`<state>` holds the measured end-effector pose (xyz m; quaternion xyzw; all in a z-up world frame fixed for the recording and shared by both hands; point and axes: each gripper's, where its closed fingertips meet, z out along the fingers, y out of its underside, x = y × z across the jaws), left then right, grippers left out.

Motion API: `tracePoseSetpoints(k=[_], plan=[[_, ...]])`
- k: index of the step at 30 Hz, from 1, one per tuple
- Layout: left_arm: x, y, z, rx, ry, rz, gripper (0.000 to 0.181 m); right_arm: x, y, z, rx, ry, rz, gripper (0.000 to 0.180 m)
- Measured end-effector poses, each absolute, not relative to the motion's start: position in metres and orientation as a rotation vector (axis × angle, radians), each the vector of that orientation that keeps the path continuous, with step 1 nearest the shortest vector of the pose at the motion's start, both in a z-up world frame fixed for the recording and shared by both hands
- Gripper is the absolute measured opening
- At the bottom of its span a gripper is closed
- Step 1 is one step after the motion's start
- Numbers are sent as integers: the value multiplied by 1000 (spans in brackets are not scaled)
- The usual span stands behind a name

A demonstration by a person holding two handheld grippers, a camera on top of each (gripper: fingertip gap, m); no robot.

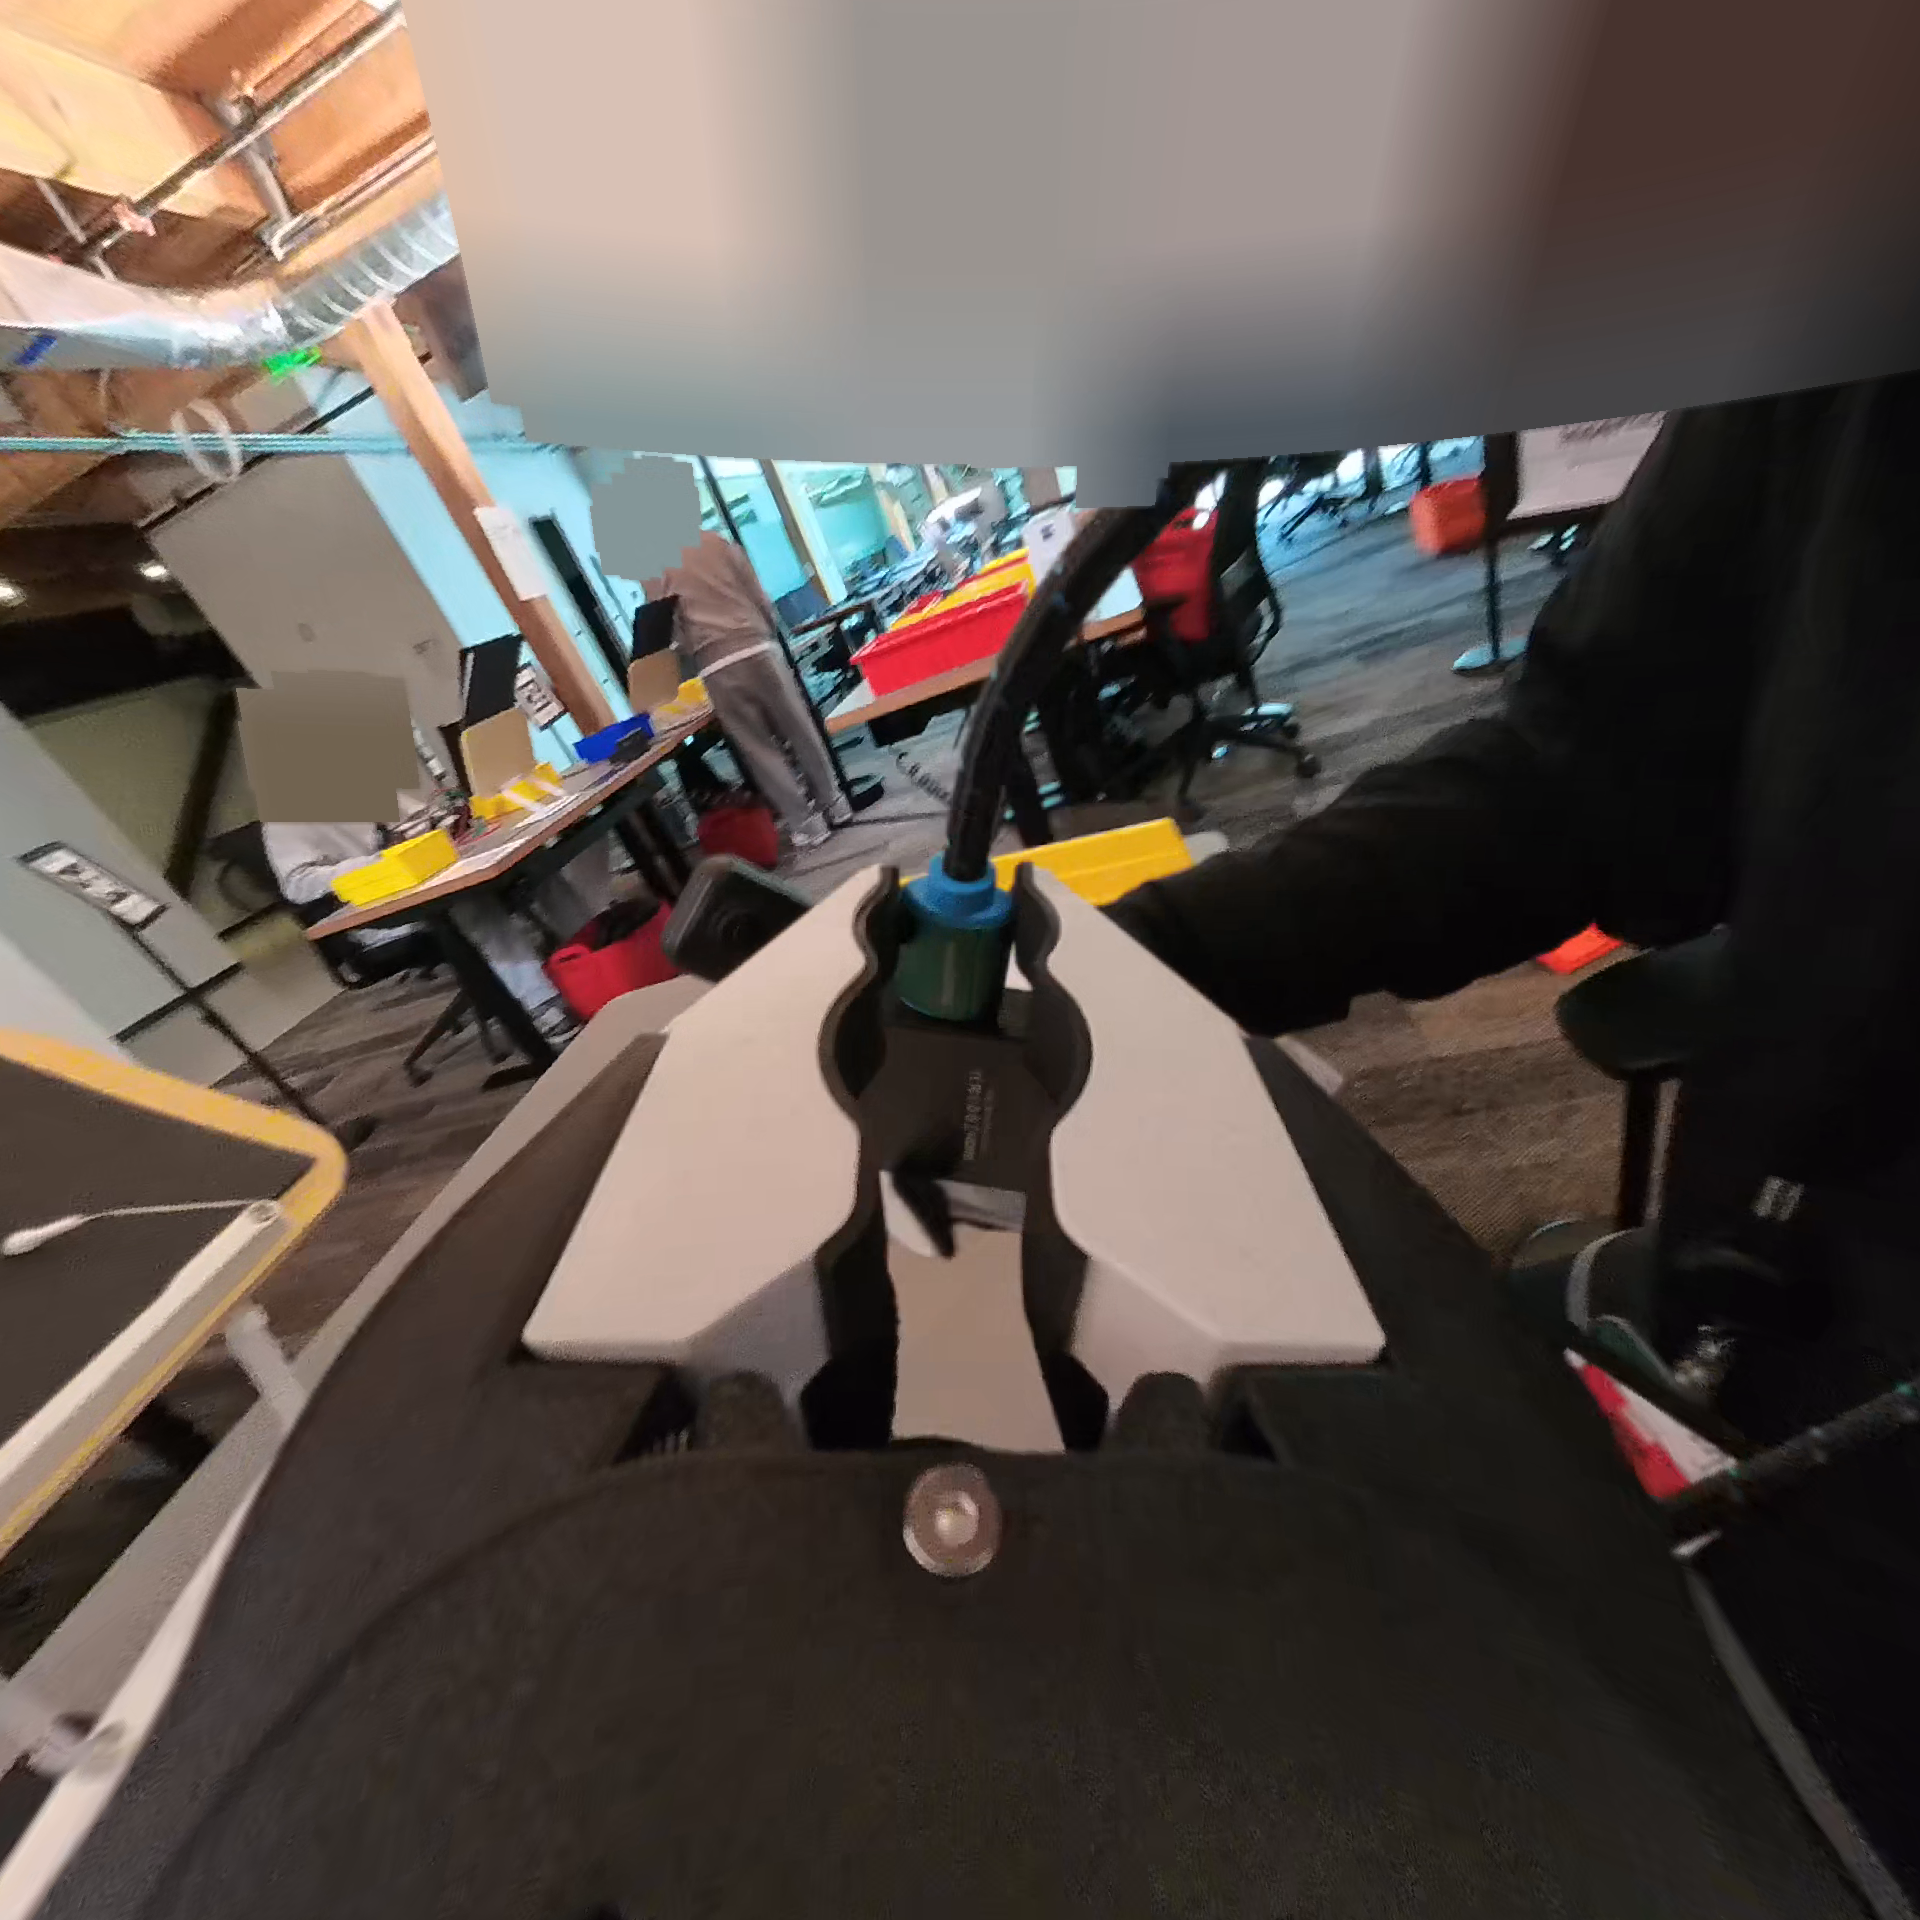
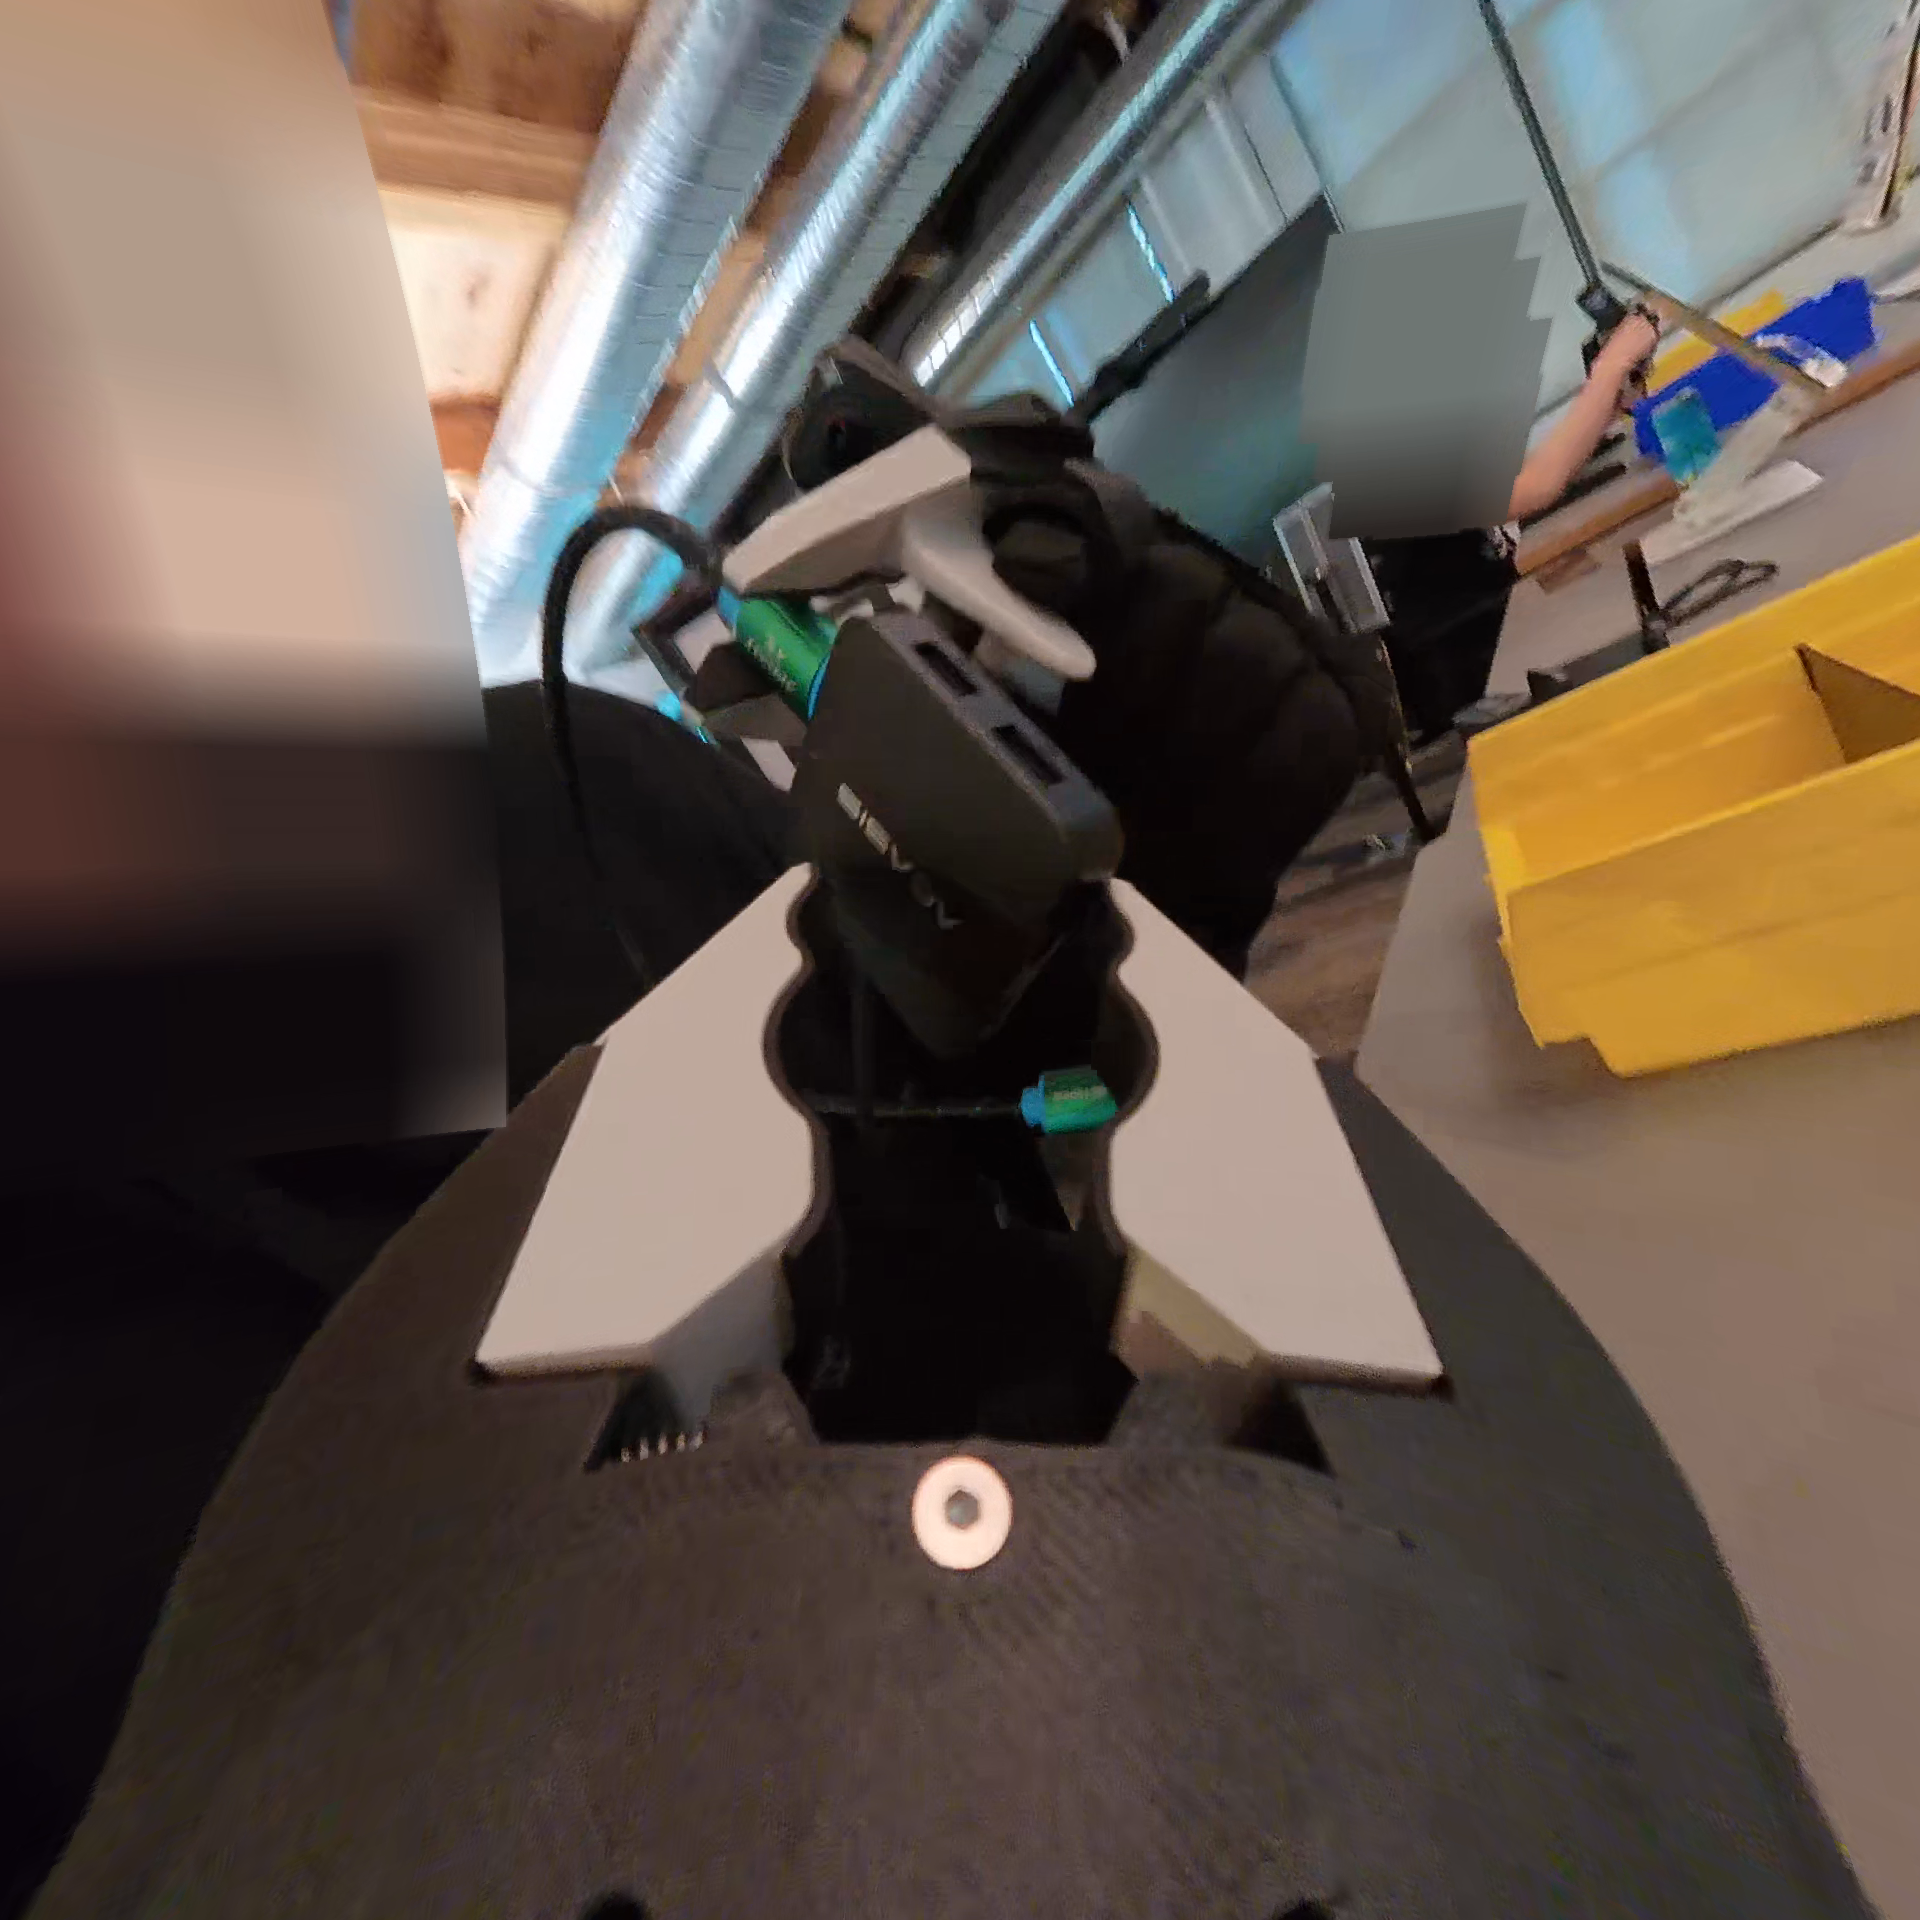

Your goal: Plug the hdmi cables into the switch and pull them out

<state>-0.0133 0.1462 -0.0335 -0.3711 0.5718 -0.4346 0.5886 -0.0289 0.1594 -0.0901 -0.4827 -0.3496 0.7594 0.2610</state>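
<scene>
My left gripper (image 1: 954, 909) is shut on the green HDMI plug (image 1: 948, 961), whose blue collar and black cable (image 1: 1003, 707) run away from me. The plug sits in one end of the black switch (image 1: 961, 1117), which lies between my fingers. In the right wrist view my right gripper (image 2: 961, 920) is shut on the lower end of the switch (image 2: 935, 790) and holds it up, tilted. The left gripper (image 2: 774, 665) holds the green plug (image 2: 784, 639) at the switch's upper left end. A second green plug (image 2: 1070, 1107) on a thin cable shows below, between my right fingers.
A yellow bin (image 2: 1704, 831) stands on the grey table (image 2: 1662, 1351) to the right and also shows in the left wrist view (image 1: 1101, 868). A person's black sleeve (image 1: 1455, 883) reaches in. A black, yellow-edged board (image 1: 156, 1143) lies left. People, tables and chairs stand farther off.
</scene>
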Motion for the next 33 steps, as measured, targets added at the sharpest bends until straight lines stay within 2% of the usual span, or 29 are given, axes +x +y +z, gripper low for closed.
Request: tracePoseSetpoints(k=[2, 4, 7, 9, 10, 13, 16, 21, 29, 33], plan=[[-12, 143, -35, -863, 1334, -1064, 19, -28, 160, -77, -1211, -848, 2171, 45], [-11, 141, -34, -852, 1319, -1131, 19, -36, 147, -82, -1215, -918, 2192, 54], [-15, 141, -29, -844, 1300, -1177, 19, -35, 142, -76, -1142, -926, 2184, 40], [-17, 150, -30, -888, 1287, -1163, 18, -22, 145, -68, -1070, -895, 2165, 16], [-17, 156, -34, -918, 1287, -1143, 17, -18, 148, -66, -1072, -877, 2125, 11], [-12, 165, -43, -986, 1293, -1117, 16, -12, 158, -70, -1143, -861, 1969, 11], [-9, 180, -55, -1080, 1286, -1086, 28, 3, 171, -65, -1188, -813, 1857, 11], [-22, 212, -62, -1183, 1170, -1108, 35, 48, 189, -27, -1248, -758, 1564, 11], [-25, 253, -100, -1368, 1069, -1081, 38, 187, 215, 67, -1334, -676, 928, 10], [-11, 255, -130, -1458, 1126, -1023, 38, 261, 228, 91, -1383, -622, 603, 10]])
